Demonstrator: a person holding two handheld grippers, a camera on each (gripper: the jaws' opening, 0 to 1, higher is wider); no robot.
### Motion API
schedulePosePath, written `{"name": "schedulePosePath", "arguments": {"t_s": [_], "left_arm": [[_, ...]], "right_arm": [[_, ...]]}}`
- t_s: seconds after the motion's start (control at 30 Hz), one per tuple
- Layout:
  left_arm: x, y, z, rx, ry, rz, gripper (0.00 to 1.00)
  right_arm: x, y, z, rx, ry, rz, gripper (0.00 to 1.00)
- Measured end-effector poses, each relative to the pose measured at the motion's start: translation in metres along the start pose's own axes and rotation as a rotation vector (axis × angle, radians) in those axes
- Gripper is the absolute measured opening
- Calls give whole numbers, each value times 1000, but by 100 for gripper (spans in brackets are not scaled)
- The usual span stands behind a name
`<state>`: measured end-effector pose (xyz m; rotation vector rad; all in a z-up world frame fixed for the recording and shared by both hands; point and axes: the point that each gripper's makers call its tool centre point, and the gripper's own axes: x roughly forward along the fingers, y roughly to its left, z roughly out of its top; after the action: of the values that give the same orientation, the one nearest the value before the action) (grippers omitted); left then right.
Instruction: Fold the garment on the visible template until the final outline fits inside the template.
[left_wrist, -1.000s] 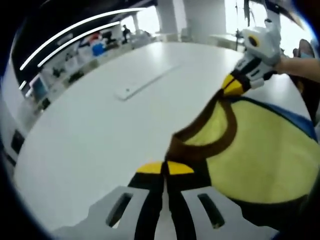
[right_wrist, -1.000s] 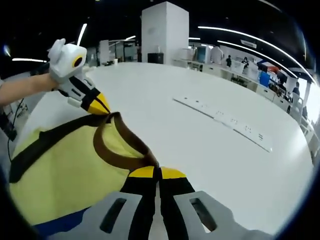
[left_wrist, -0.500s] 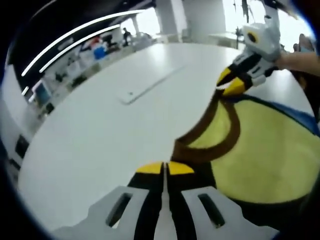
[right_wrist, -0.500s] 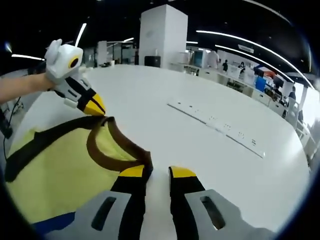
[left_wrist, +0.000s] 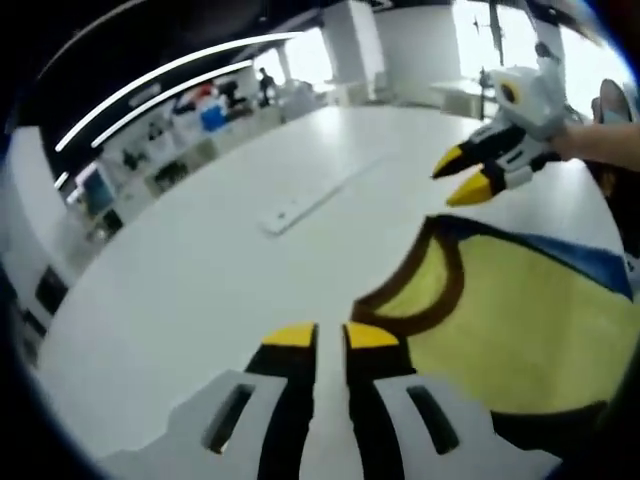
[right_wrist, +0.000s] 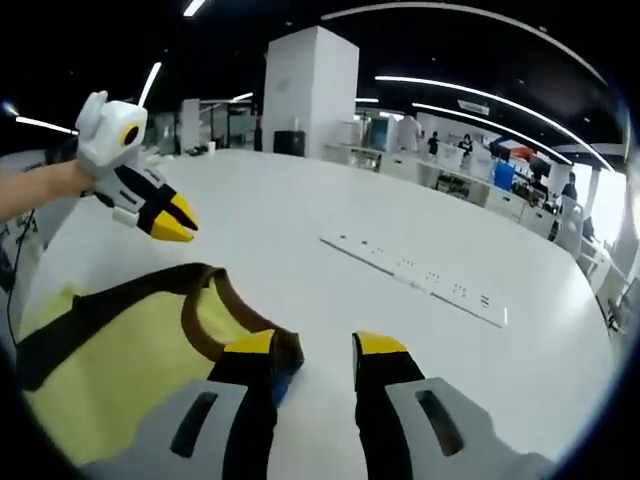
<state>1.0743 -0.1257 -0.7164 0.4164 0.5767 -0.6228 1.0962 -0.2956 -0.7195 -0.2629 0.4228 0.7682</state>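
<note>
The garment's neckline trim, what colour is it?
Dark brown, against the yellow garment body; the neckline trim shows best in the right gripper view.

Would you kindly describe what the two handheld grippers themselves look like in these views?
Each gripper has two black fingers with yellow tips, set in pale grey slotted mounts. The left gripper and the right gripper look the same. Seen from across, each has a white body with a yellow-ringed round lens. No sleeve is visible on the forearms.
</note>
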Motion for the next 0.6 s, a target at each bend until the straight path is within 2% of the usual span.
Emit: {"name": "schedulePosePath", "arguments": {"t_s": [0.17,0.37,0.47,0.6], "left_arm": [[-23,-16,12,9,-30,-9,21],[-44,-42,20,-5,-38,-56,29],[-53,-55,20,-15,-37,-75,34],[-66,-76,15,-17,-6,-125,43]], "right_arm": [[-19,15,11,7,-36,8,37],[-41,28,16,29,-57,2,49],[-55,37,19,28,-64,7,49],[-71,48,20,34,-67,16,58]]}}
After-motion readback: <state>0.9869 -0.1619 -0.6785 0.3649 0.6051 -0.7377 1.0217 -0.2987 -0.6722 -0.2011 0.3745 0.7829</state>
